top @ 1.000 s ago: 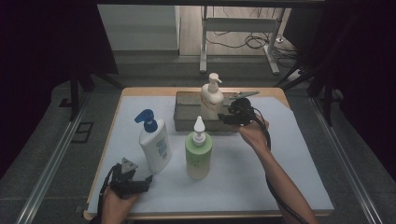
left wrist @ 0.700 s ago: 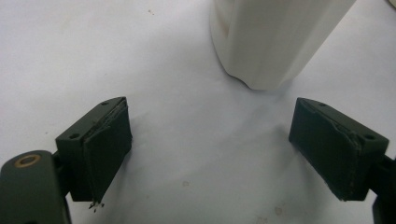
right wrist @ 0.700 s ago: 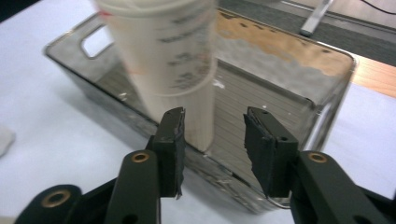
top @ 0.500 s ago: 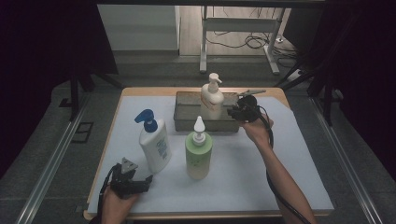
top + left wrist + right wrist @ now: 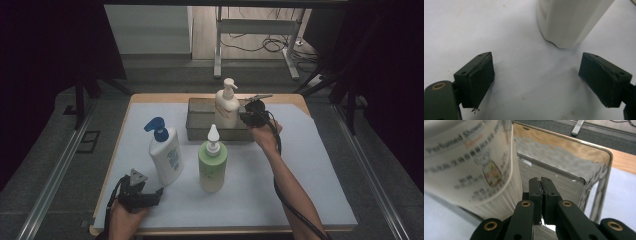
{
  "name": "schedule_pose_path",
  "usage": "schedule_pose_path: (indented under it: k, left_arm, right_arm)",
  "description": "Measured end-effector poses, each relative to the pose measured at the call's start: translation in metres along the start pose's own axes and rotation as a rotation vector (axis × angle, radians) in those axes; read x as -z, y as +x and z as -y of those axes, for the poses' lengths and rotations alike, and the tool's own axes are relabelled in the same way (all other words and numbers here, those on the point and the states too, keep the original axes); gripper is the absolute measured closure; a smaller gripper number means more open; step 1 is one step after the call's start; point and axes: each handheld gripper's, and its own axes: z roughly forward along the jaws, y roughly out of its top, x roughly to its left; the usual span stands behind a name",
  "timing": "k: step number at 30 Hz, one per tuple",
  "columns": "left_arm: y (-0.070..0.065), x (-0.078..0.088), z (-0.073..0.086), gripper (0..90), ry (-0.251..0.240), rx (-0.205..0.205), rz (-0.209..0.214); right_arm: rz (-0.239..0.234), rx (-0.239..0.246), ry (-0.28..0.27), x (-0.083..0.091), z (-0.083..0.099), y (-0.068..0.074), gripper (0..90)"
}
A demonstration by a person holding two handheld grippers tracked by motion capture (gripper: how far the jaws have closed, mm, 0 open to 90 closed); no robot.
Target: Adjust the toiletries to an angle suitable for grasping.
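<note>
Setting: a lab or test room. Indicated by a wooden table (image 5: 295, 100) covered with a white sheet (image 5: 310, 165), enclosed by black curtains (image 5: 50, 45), flanked by grey metal floor rails (image 5: 55, 172), with loose black cables (image 5: 260, 46) left on the floor.

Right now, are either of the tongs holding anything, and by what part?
Nothing is held. The right tongs are shut on nothing beside the cream shower-gel bottle over the metal tray. The left tongs are open near the white bottle.
</note>
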Motion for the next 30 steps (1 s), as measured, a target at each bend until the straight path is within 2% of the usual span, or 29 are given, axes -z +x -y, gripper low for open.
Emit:
schedule_pose_path:
  k: [7,14,30]
  left_arm:
    - [0.000,0.000,0.000,12.7,0.000,0.000,0.000]
    - [0.000,0.000,0.000,12.6,0.000,0.000,0.002]
    - [0.000,0.000,0.000,12.6,0.000,0.000,0.001]
  right_arm:
    - [-0.010,0.008,0.009,-0.011,-0.001,0.006,89.3]
    - [-0.021,-0.018,0.018,-0.016,0.001,0.006,89.5]
    - [-0.037,0.010,0.024,-0.025,-0.001,0.020,89.2]
